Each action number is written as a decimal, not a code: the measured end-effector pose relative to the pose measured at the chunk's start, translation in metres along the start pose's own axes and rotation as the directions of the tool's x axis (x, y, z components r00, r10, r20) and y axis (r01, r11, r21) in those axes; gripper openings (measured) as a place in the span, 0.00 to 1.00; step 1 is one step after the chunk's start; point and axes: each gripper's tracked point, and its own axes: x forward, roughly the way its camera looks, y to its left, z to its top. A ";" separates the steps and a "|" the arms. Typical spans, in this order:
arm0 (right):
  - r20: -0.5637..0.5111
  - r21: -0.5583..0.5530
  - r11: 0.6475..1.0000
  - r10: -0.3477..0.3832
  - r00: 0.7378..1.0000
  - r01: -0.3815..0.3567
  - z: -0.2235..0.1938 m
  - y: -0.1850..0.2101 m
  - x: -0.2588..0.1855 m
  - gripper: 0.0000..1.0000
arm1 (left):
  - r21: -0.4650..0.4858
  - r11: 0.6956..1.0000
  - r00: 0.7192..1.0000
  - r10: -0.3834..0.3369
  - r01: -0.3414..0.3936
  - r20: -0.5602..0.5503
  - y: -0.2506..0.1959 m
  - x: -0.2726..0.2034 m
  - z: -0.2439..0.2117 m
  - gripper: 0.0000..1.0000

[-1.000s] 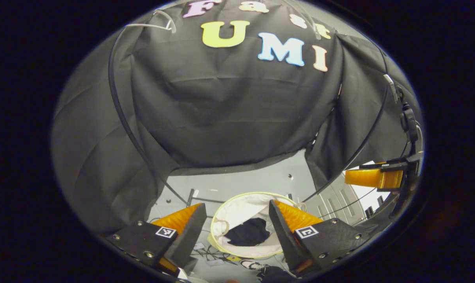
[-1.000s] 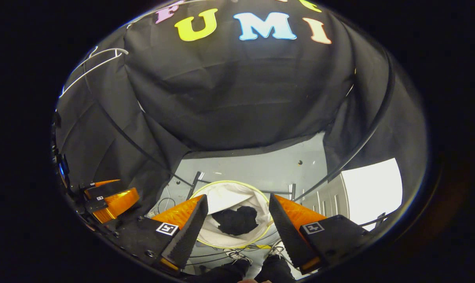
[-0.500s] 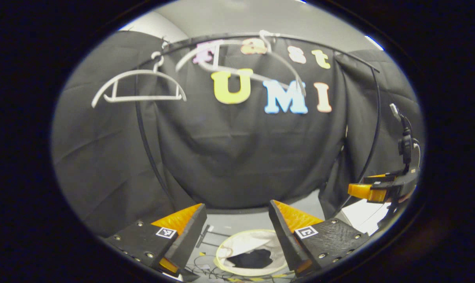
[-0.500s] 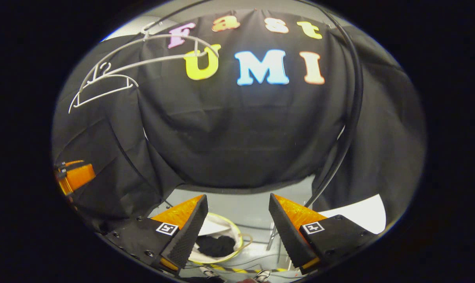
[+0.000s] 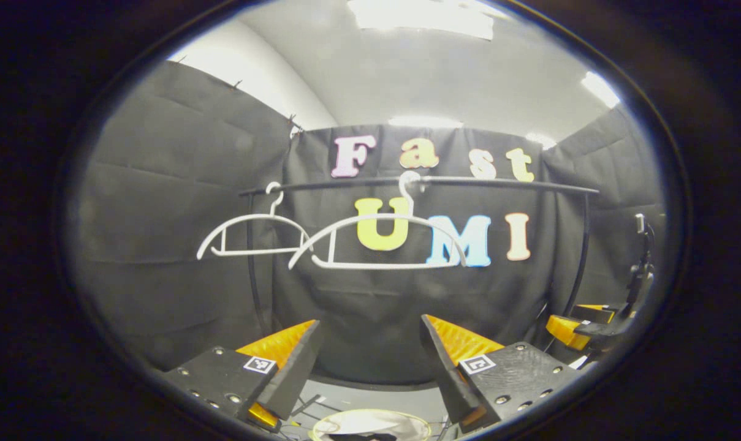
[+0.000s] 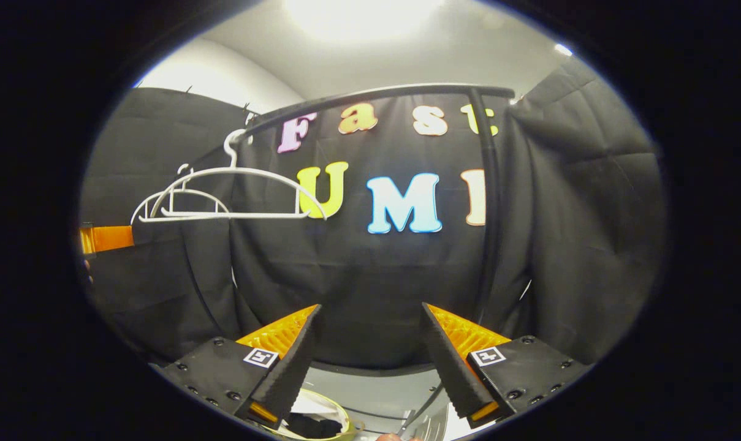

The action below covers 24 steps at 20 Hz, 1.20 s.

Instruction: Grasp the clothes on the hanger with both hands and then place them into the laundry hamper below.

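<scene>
Two bare white hangers hang side by side on a black rail; no garment is on either. The pair of hangers sits up and to the left in the right gripper view. The white hamper with a yellow rim lies at the bottom edge, below my fingers. Dark clothes lie inside the hamper. My left gripper is open and empty, well short of the hangers. My right gripper is open and empty too. Each shows beside the other: right gripper, left gripper.
The rail's black upright post stands just right of centre in the right gripper view. Black cloth walls close the booth on three sides. A strip of grey floor shows under the back wall.
Both grippers have tilted up from the hamper toward the rail. The hamper slid to the bottom of both views, and the hangers came down into the middle. Both stayed open.
</scene>
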 end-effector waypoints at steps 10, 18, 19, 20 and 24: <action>0.088 0.070 0.977 -0.208 0.974 0.202 0.029 -0.011 -0.022 0.95 | 0.039 0.999 0.997 -0.041 0.039 0.061 0.033 -0.006 0.032 0.90; 0.110 0.037 0.931 -0.366 0.924 0.364 0.019 0.002 -0.062 0.93 | 0.008 0.989 0.987 -0.147 0.147 0.063 0.054 0.009 0.004 0.91; 0.114 0.038 0.927 -0.375 0.920 0.373 0.020 0.005 -0.066 0.93 | 0.018 0.988 0.986 -0.153 0.152 0.062 0.057 0.010 0.003 0.90; 0.110 0.039 0.924 -0.382 0.918 0.380 0.019 0.008 -0.070 0.93 | 0.032 0.988 0.986 -0.156 0.154 0.060 0.059 0.011 0.003 0.90; 0.109 0.023 0.918 -0.395 0.912 0.395 0.020 0.014 -0.081 0.98 | 0.095 0.979 0.980 -0.187 0.181 0.061 0.053 0.011 0.004 0.91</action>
